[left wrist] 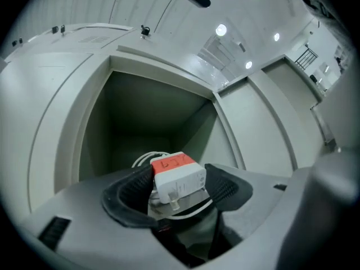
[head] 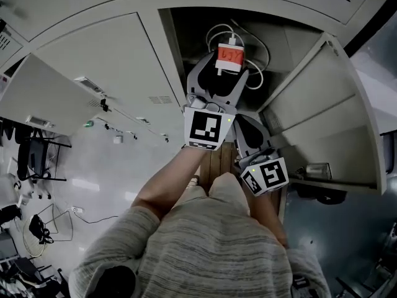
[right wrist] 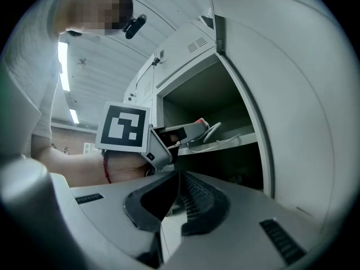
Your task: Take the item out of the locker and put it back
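A white charger [head: 229, 57] with an orange top label and a white cable [head: 259, 73] is at the mouth of the open locker [head: 205, 27]. My left gripper [head: 218, 73] is shut on the charger [left wrist: 177, 176], its two dark pads pressing on either side; the cable [left wrist: 147, 157] loops behind and under it. In the right gripper view the left gripper's marker cube [right wrist: 124, 127] and the charger [right wrist: 201, 126] show at the locker shelf [right wrist: 225, 140]. My right gripper [head: 251, 143] hangs lower, in front of the locker, shut with nothing between its pads [right wrist: 179, 198].
The locker door [head: 329, 110] stands swung open to the right. Closed locker doors [head: 93, 73] fill the left side. The compartment behind the charger [left wrist: 152, 117] is dark and deep. A person's arms and striped sweater [head: 205, 247] fill the lower part of the head view.
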Available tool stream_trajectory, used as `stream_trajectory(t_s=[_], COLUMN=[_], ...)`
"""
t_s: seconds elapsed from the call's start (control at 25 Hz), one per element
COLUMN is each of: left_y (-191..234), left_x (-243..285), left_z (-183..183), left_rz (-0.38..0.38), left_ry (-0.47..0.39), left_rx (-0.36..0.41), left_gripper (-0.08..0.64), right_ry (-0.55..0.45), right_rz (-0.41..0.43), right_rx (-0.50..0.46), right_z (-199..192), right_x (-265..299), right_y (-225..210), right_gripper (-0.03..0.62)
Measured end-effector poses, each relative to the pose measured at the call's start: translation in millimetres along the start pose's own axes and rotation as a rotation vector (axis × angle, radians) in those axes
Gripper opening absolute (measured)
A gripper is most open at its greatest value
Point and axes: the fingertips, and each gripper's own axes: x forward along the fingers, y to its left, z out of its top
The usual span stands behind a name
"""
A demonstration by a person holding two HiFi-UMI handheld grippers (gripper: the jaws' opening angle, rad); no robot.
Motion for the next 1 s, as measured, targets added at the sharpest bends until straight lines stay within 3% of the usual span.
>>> stream_trajectory(t_s=[0.16, 0.6, 1.0], left_y=[3, 2, 0], left_x=[-5, 0, 27], left_z=[7, 20, -2], left_rz=[-0.017, -0.062, -0.051], left_ry=[-0.059, -0.058, 0.064], left_rx=[0.001, 0.005, 0.019], left_gripper=[0.291, 0.291, 0.291], right_ry=[-0.003, -0.020, -0.022], right_rz=[-0.036, -0.066, -0.089], right_rx=[-0.022, -0.045, -0.036], right_z=[1, 8, 10], right_x=[2, 11, 9], right_y=[4, 11, 0], right_gripper=[0.028, 0.028, 0.028])
